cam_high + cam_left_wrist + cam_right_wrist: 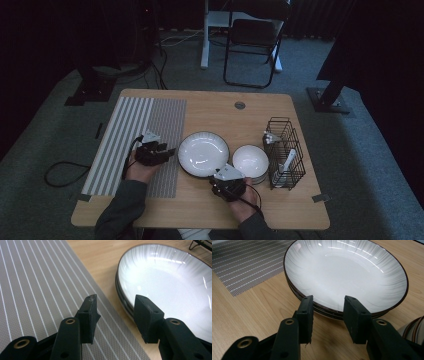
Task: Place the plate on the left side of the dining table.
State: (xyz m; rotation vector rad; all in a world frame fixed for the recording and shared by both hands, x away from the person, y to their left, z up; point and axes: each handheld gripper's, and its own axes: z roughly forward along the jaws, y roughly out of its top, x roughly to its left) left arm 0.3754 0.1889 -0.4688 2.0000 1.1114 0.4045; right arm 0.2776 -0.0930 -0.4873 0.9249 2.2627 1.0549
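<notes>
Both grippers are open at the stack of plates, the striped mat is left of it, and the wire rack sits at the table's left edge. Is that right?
Not quite. In the high view the wire rack sits at the table's right edge, beyond the bowls. The rest holds: left gripper and right gripper are open at the stack of plates, with the striped mat left of it.

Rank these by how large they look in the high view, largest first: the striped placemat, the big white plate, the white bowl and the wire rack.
1. Striped placemat
2. Big white plate
3. Wire rack and white bowl: too close to rank, since the rack's height adds to its outline.
</notes>
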